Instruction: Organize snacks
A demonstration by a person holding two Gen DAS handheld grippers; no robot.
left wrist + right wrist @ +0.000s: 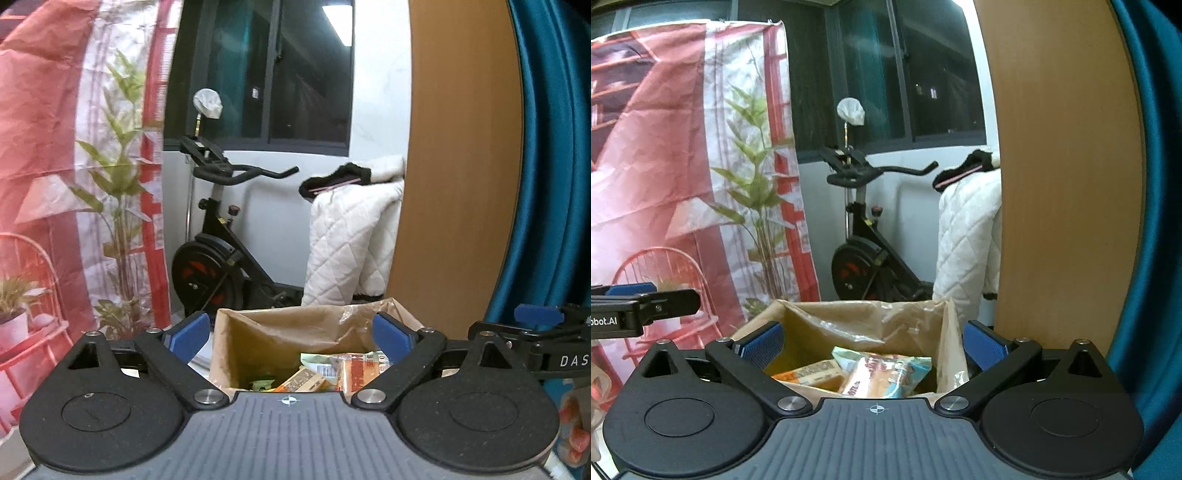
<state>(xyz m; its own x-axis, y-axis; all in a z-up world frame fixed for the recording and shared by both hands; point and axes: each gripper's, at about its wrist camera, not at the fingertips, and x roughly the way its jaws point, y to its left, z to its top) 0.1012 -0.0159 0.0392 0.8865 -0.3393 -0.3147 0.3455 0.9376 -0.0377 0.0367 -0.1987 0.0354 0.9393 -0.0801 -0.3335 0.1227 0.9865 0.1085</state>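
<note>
I read the open brown cardboard box (236,347) as the reference; it sits dead ahead at 12 o'clock of both grippers, below jaw level, its mouth upward. The snack packets (882,373) lie inside on the box floor; the long axis of the orange-and-blue packet runs roughly from 7 to 1 o'clock in the right wrist view; the orange bars (354,376) show at 1 o'clock in the left view. The left gripper (291,336) has its jaws spread wide, holding nothing; the right gripper (875,343) likewise stands spread and empty. I judge the right marginally nearer the packets. Legible writing: "DAS" and "obot.AI" on the gripper bodies; packet print is too blurred to read.
</note>
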